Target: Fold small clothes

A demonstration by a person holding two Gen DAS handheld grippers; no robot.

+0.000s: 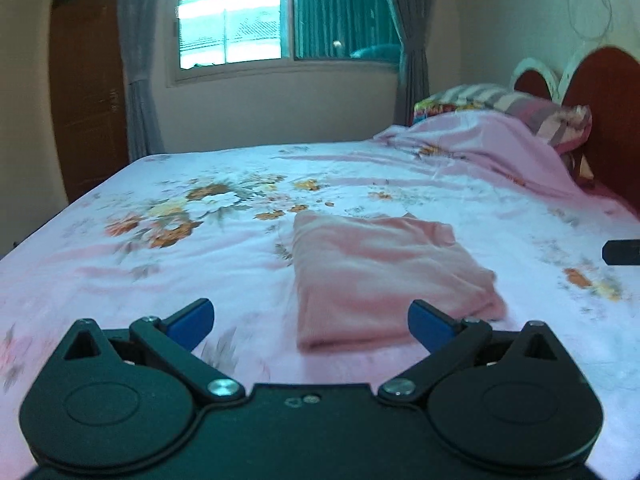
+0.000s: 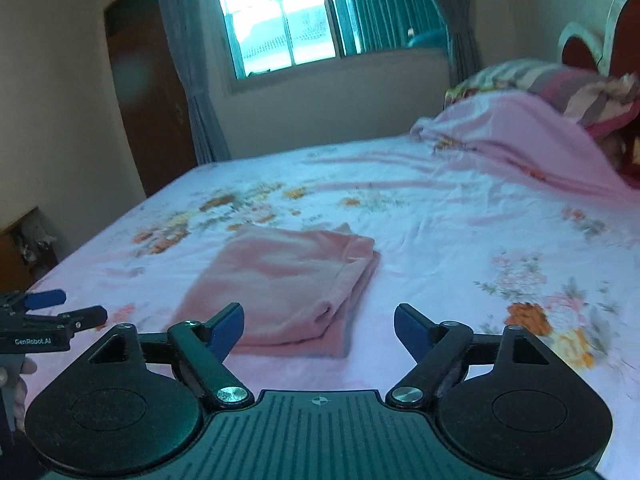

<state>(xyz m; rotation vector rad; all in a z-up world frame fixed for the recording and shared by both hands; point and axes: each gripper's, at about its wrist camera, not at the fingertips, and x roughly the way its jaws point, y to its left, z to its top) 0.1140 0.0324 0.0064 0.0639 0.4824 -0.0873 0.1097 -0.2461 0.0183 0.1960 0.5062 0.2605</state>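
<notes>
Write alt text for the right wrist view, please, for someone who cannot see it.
A folded pink garment lies on a floral bed sheet, just beyond the right gripper, which is open and empty. The left gripper shows at the left edge; a window is behind.

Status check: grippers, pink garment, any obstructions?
Left hand-held gripper open, empty. Right hand-held gripper open, empty. Pink garment folded on bed. Nothing in the way.

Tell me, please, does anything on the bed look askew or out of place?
Nothing serious. The pink garment lies folded on the sheet, though its right edge shows uneven layers. Both grippers, left and right, are open and empty.
</notes>
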